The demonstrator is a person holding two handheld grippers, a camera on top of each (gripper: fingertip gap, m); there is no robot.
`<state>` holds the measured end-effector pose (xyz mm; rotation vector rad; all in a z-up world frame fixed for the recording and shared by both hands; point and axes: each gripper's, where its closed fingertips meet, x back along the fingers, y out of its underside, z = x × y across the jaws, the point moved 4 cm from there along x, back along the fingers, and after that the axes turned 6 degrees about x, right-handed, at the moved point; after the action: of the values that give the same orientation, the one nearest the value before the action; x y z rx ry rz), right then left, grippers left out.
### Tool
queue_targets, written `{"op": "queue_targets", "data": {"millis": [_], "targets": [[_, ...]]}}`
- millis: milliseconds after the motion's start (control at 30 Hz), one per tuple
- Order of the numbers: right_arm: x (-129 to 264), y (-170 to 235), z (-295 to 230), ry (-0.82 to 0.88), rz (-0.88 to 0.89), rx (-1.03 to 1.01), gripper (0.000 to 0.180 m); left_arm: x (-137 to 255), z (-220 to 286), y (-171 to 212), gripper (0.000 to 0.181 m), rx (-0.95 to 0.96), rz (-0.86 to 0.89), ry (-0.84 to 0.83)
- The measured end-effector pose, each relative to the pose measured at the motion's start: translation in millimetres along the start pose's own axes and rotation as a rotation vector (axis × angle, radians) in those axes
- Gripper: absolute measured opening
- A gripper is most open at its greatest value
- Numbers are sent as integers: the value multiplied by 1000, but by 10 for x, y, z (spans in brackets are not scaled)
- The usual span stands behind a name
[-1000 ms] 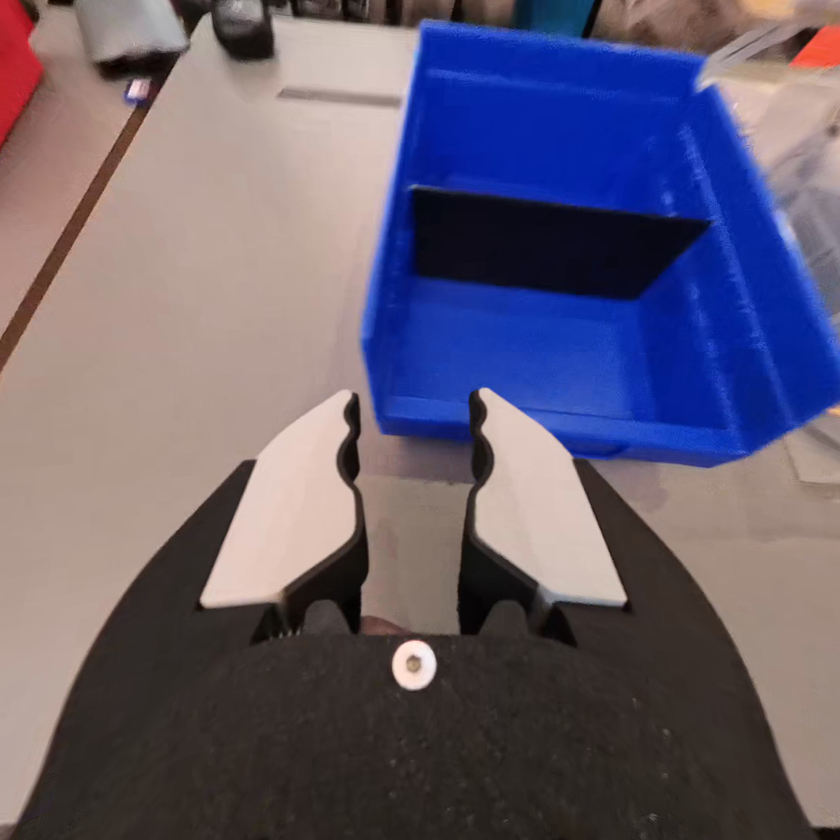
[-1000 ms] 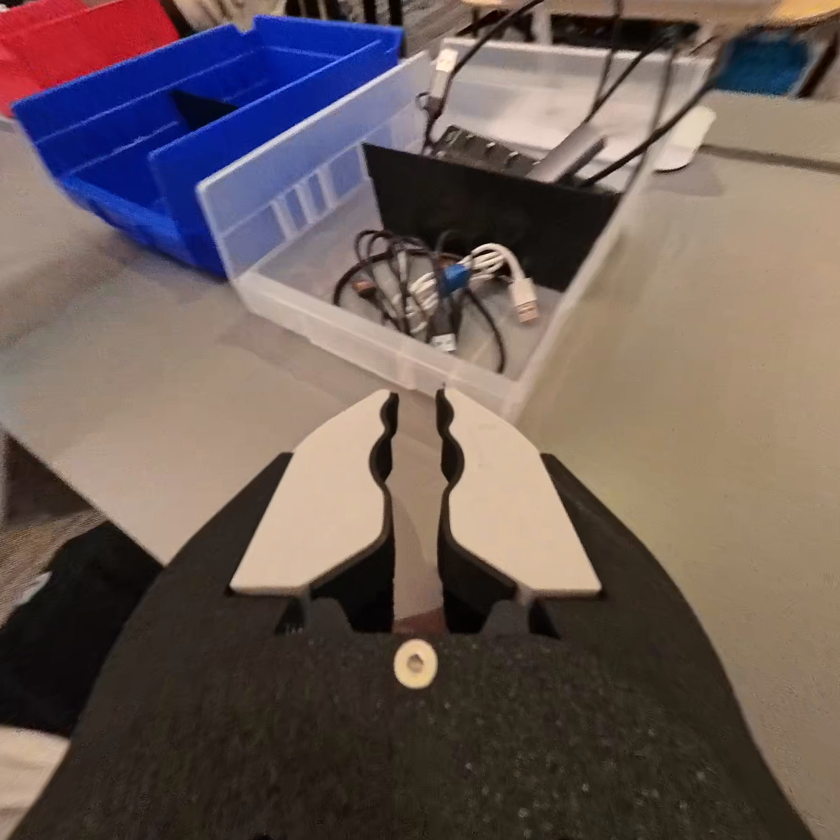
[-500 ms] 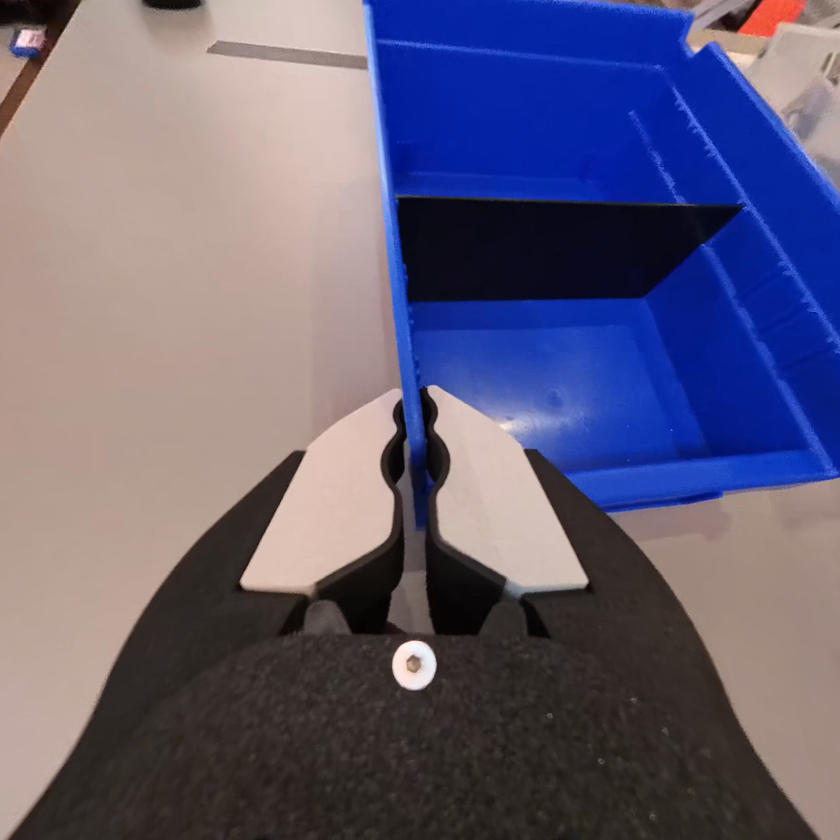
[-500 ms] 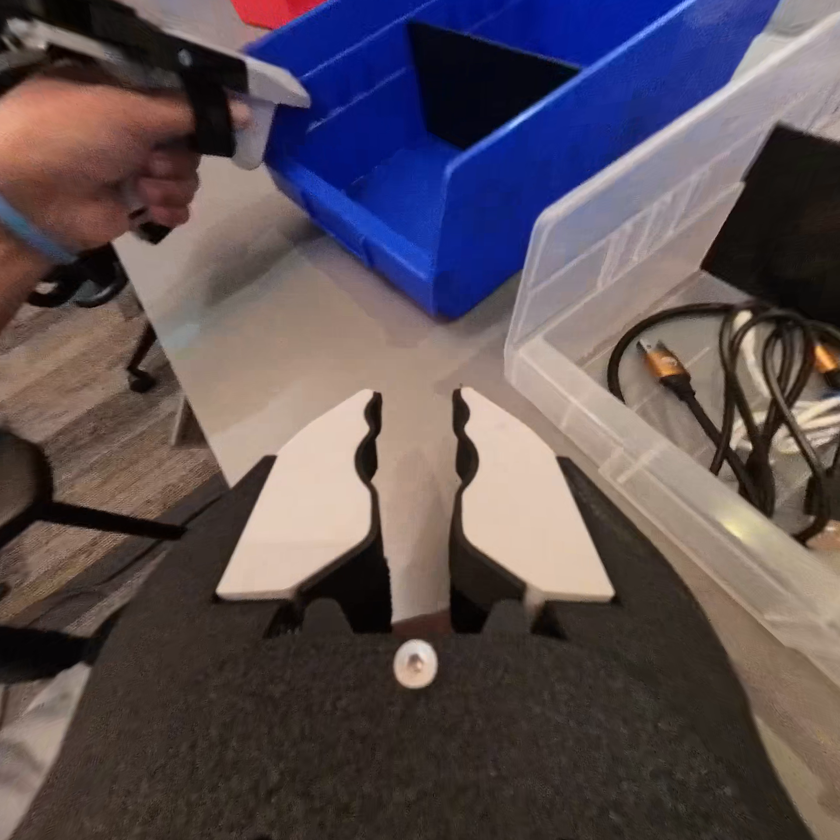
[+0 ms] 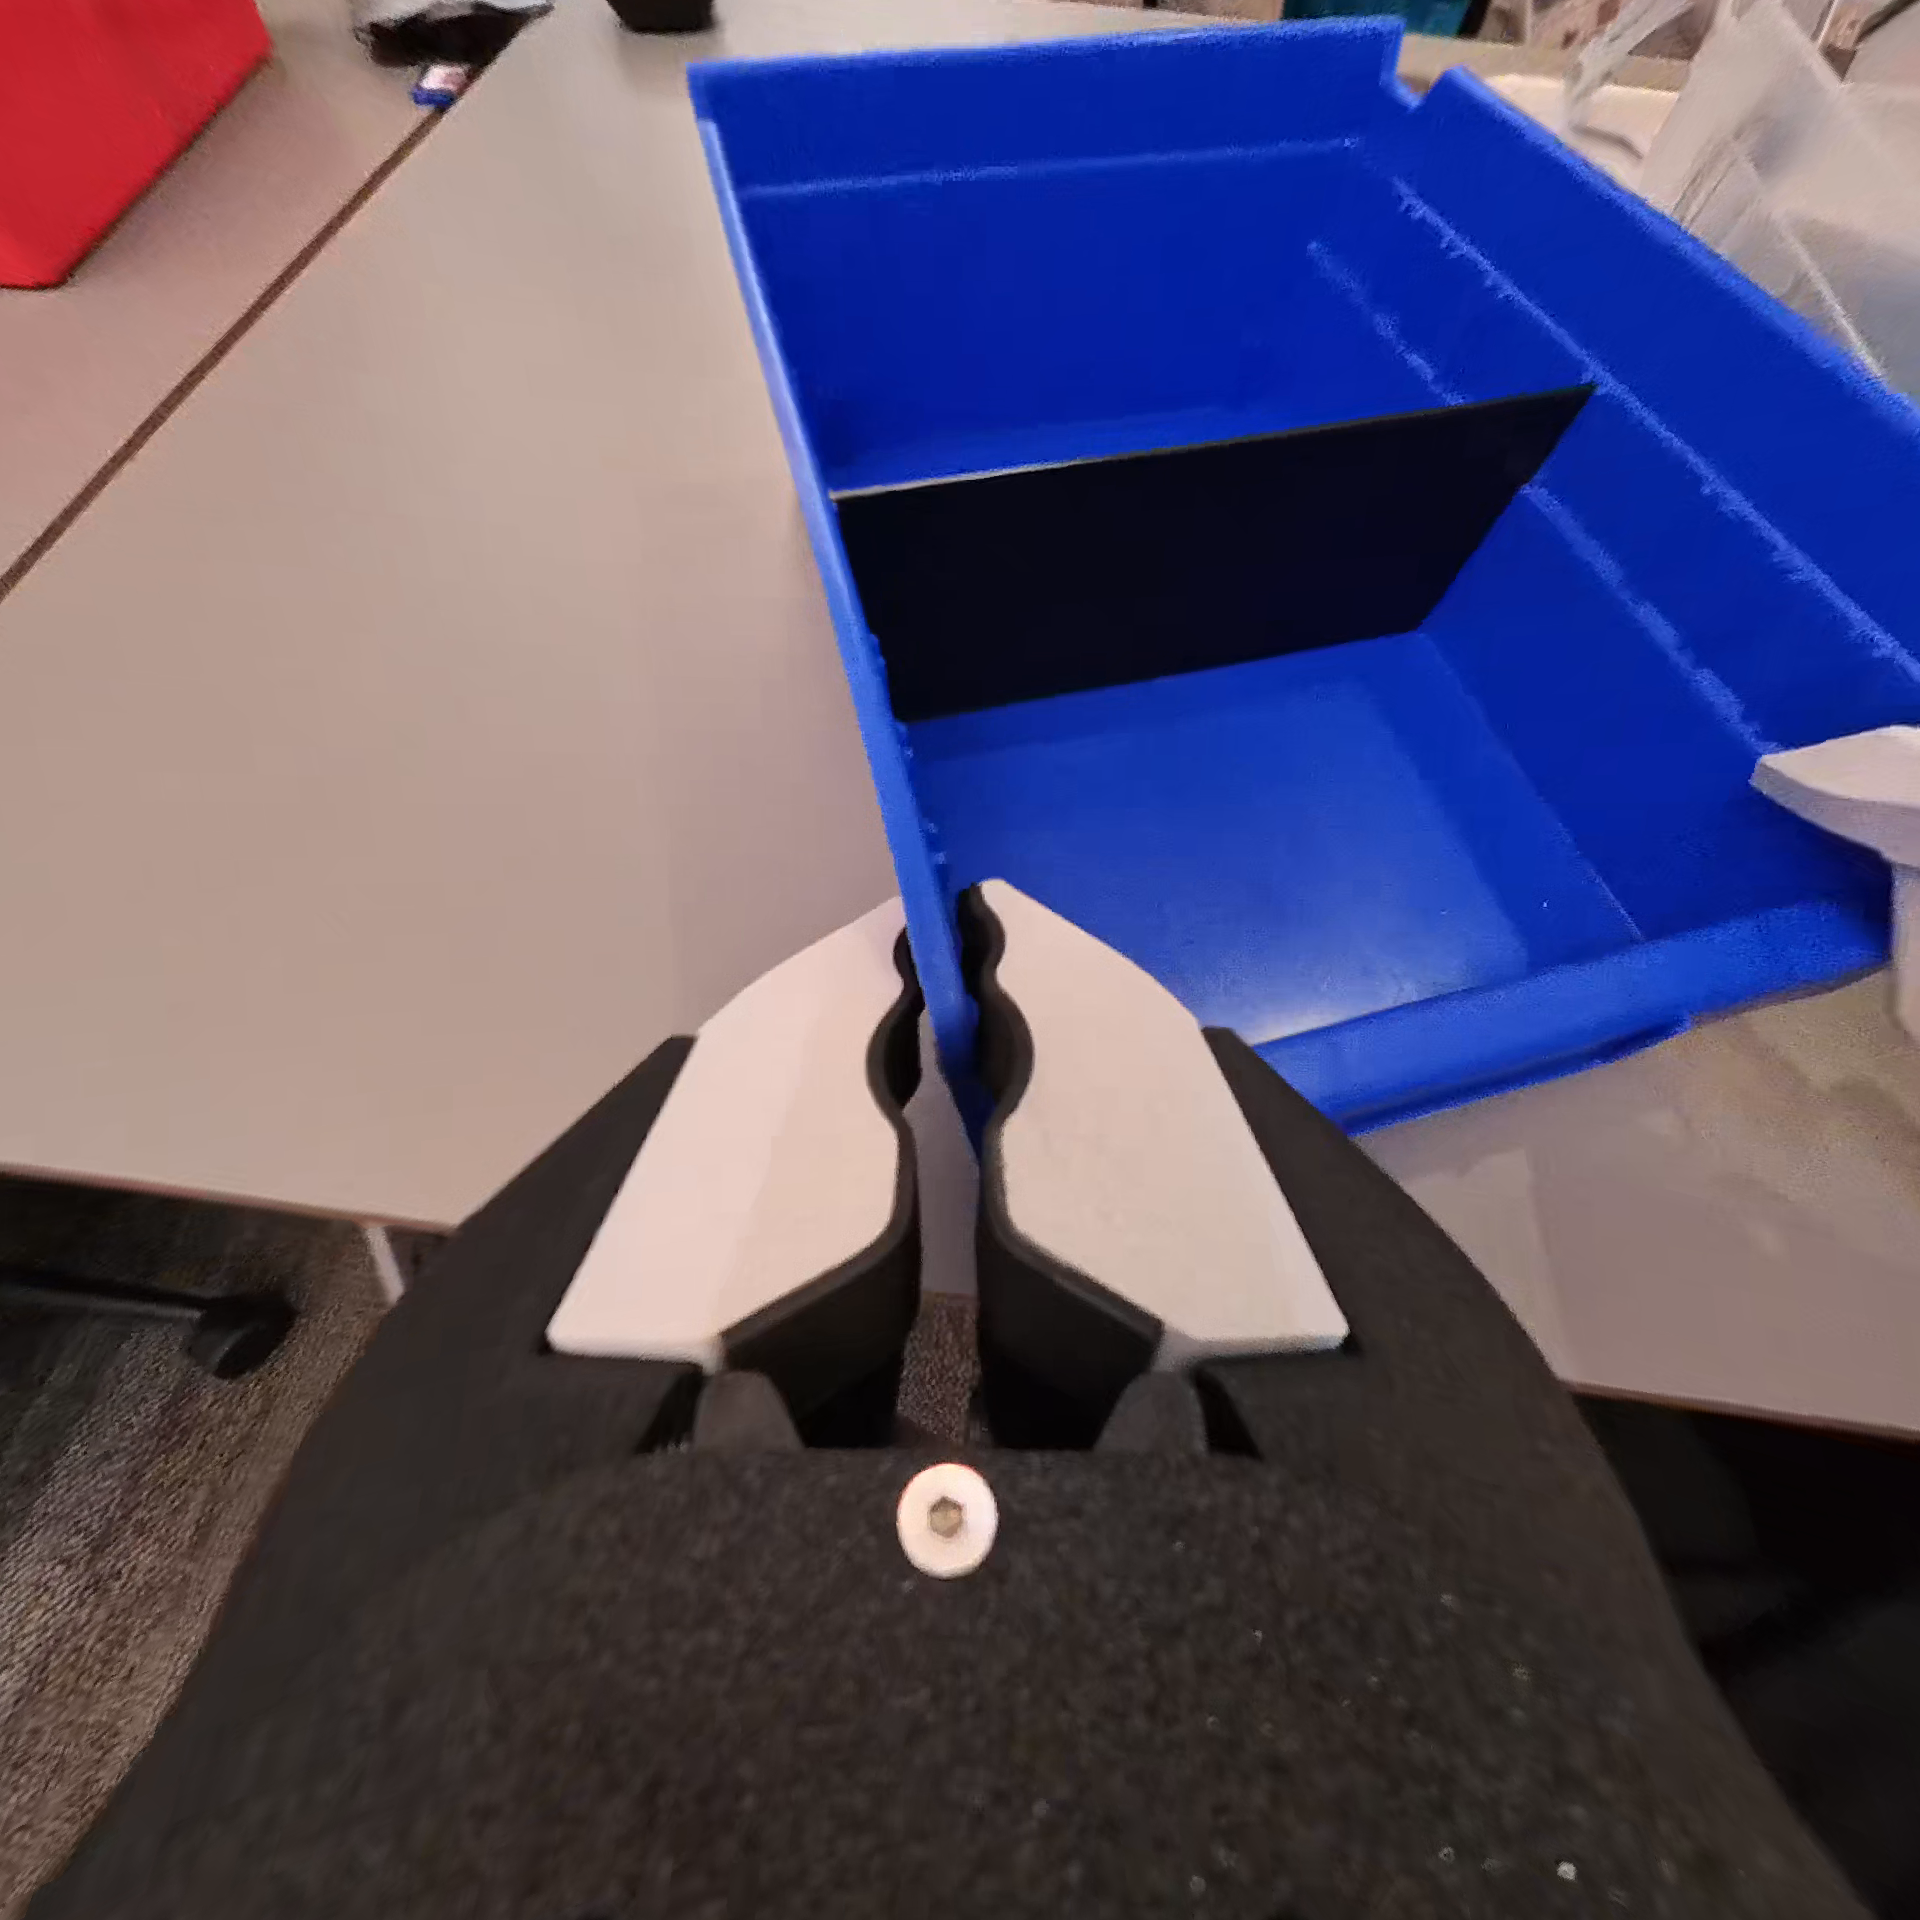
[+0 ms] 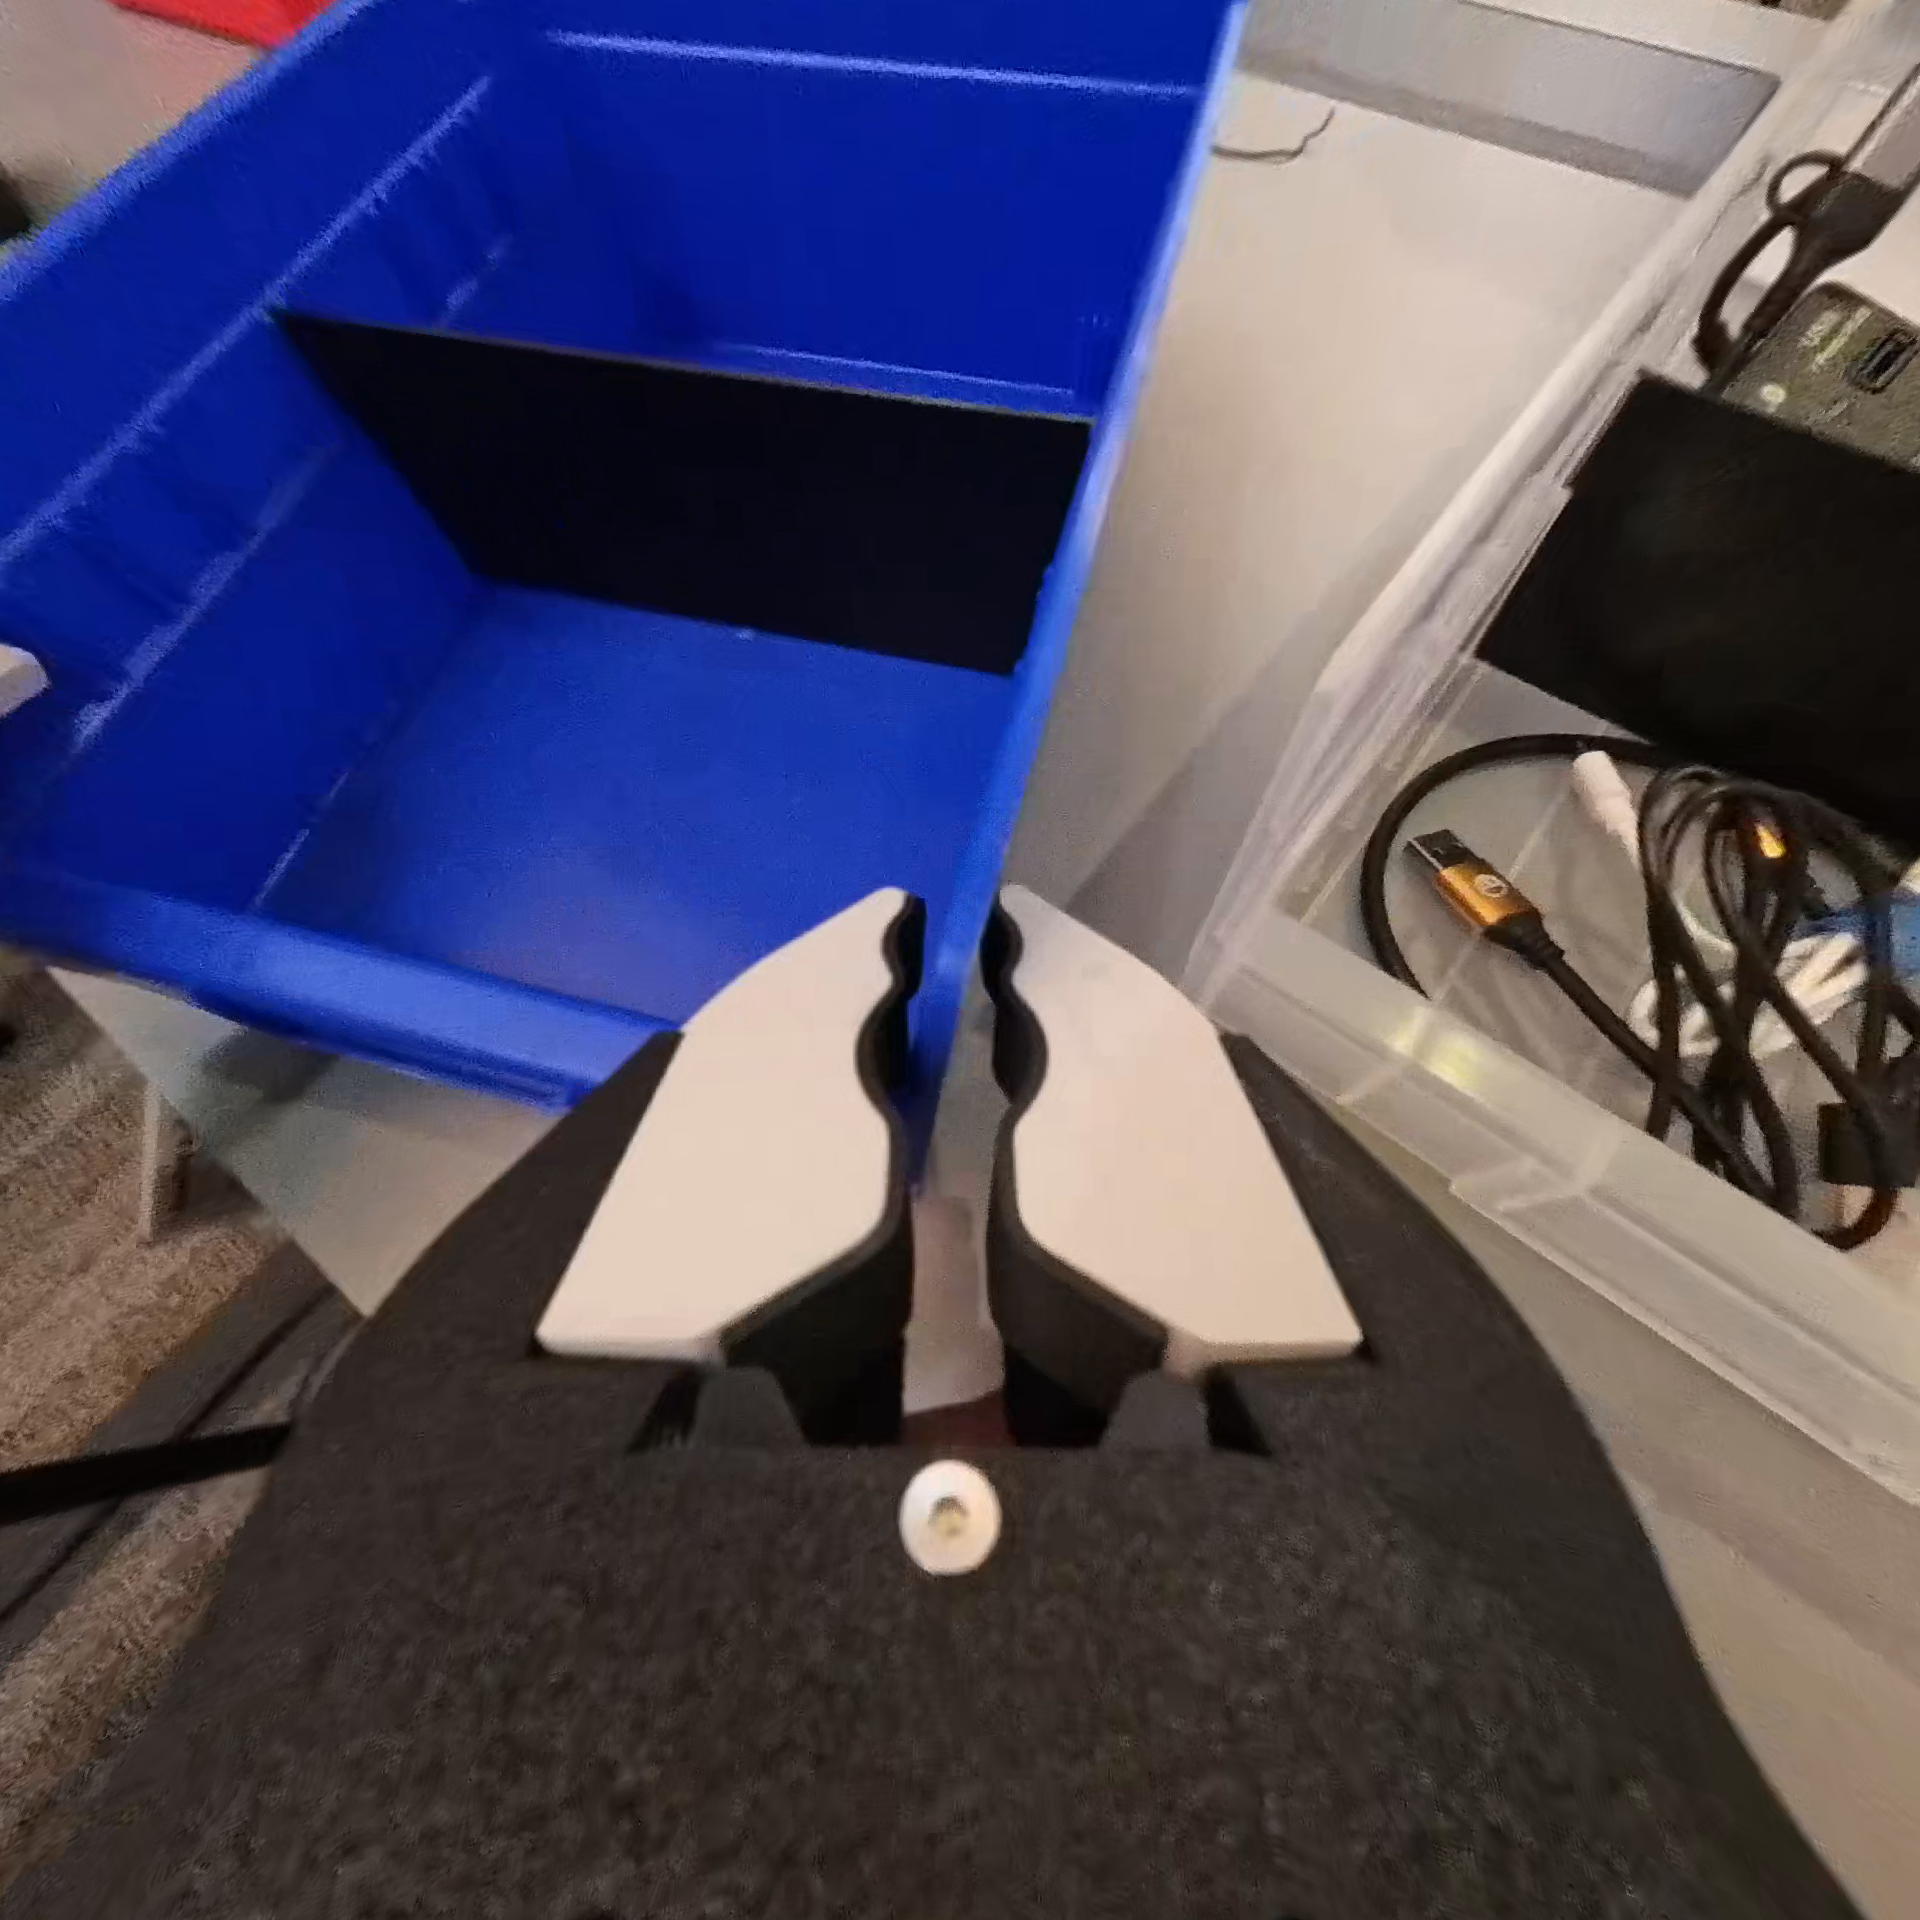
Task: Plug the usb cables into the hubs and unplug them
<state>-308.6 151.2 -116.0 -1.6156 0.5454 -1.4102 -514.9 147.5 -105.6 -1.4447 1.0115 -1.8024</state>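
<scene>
close wrist views, shared blue bin

The blue bin looks like smooth plastic with a slight shine, and its black divider is matt. The clear bin is glossy transparent plastic. The tabletop is smooth, matt grey. The floor carpet looks rough.

The blue plastic bin sits on the grey table — the clear plastic bin of tangled USB cables just right of it.
</scene>
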Motion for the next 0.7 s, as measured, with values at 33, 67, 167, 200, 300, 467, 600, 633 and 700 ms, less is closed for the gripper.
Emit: {"op": "queue_targets", "data": {"millis": [33, 67, 167, 200, 300, 467, 600, 633, 700], "targets": [[38, 3, 1, 7, -9, 20, 9, 59, 31, 1, 4, -13, 15, -16], [97, -8, 10, 19, -1, 20, 8, 126, 72, -20, 4, -23, 35, -27], [352, -123, 55, 46, 86, 29, 7, 364, 219, -220, 4, -50, 125, -51], [468, -189, 91, 66, 123, 31, 6, 436, 291, -316, 4, -56, 158, -47], [885, -423, 321, 158, 235, 40, 7, 590, 619, -660, 4, -94, 261, 4], [1629, -591, 1077, 374, 342, 15, 6, 557, 1570, -1176, 4, -210, 359, 170], [2210, -353, 1852, 561, 314, -52, 7, 318, 2619, -1314, 5, -308, 324, 338], [2349, -253, 2046, 591, 302, -97, 7, 270, 2901, -1313, 4, -325, 303, 381], [2597, -2, 2450, 666, 265, -170, 6, 151, 3475, -1239, 5, -364, 262, 465]]}}
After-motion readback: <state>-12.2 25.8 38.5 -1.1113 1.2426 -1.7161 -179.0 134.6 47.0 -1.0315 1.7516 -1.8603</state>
